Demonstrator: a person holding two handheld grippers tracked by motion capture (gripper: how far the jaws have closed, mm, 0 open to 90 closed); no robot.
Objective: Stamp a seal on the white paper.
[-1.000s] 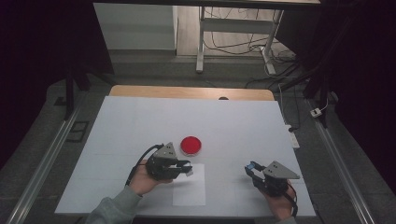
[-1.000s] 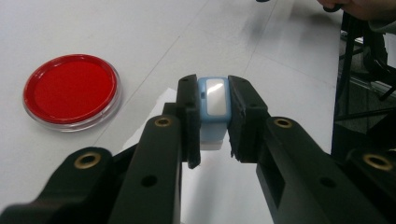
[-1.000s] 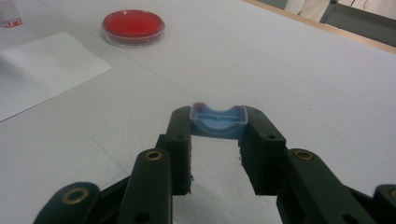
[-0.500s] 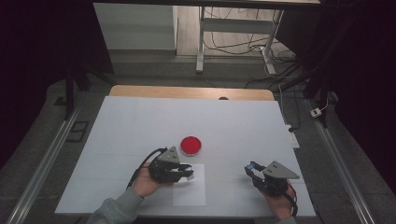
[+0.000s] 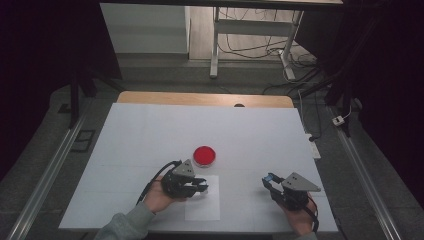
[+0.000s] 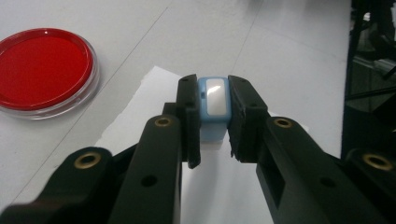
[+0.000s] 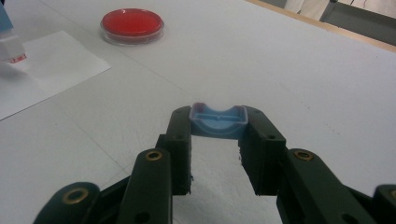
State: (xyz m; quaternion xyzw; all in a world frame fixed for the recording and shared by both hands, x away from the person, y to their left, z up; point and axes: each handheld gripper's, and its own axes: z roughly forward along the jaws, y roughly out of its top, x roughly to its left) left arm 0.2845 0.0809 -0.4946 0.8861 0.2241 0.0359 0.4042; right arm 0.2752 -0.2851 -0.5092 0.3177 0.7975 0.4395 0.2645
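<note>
Worktop point(image 5: 150, 135) is lying white under you in a dark room; your left gripper point(image 6: 214, 122) is clenching a blue stamp point(image 6: 214, 100) over paper point(image 5: 207, 202), red dish point(image 6: 42, 70) left of its fingers; your right gripper point(image 7: 218, 133) is clenching a blue cap point(image 7: 218, 120).

Right gripper point(image 7: 218, 122) sits low over the white table point(image 7: 303, 74), its two black jaws rising from the bottom edge and clamped on a small blue cap point(image 7: 218, 121), one jaw on each side of it. The cap's hollow side faces up, a curved inner wall visible inside its rim. Far off at the top, a round red dish point(image 7: 132, 24) with a clear rim rests flat on the table. Left of it lies a white sheet of paper point(image 7: 42, 70), and at the far left edge a small white block with a red mark point(image 7: 11, 49) hangs just over that paper, a blue part above it cut off by the frame
</note>
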